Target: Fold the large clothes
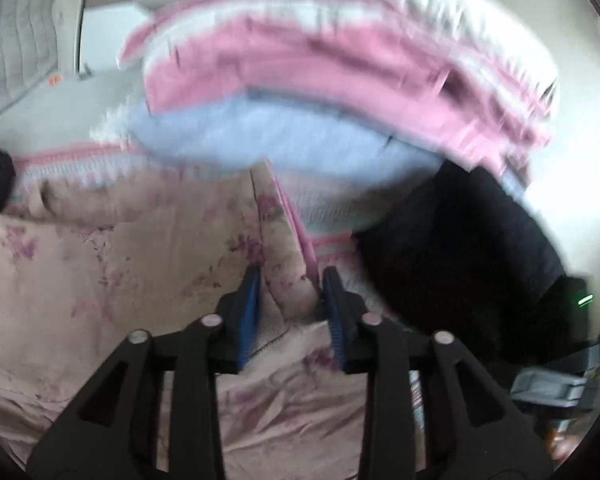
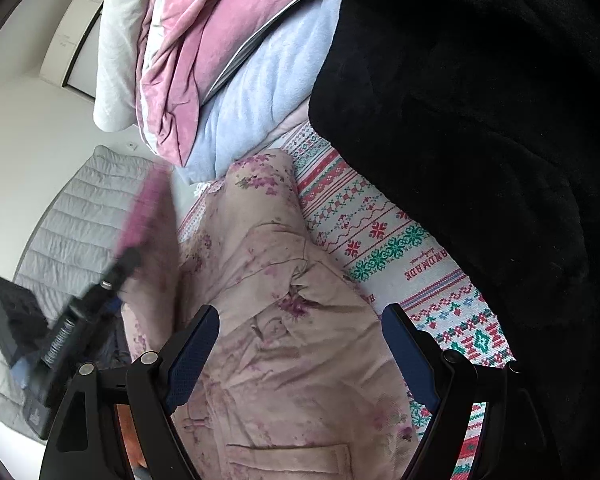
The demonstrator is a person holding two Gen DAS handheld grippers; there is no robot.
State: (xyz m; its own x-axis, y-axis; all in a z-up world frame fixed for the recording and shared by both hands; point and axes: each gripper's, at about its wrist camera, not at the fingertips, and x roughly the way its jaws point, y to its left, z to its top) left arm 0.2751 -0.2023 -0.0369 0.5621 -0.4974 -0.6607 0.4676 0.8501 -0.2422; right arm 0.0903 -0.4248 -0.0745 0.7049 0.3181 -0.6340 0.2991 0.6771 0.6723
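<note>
I am pinching a raised fold of the padded pale-pink floral garment (image 1: 288, 280) between my left gripper (image 1: 291, 280) jaws, lifting evenly to avoid bunching; my right gripper (image 2: 300, 332) is hovering spread above it. It is lying on a knit-patterned cotton bedcover (image 2: 380, 236), beside plush folded blankets (image 2: 236, 80).

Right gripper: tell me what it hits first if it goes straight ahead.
The right gripper is open, and the floral pink garment lies directly between and ahead of its fingers. It would likely meet that fabric first, though depth is unclear.
</note>
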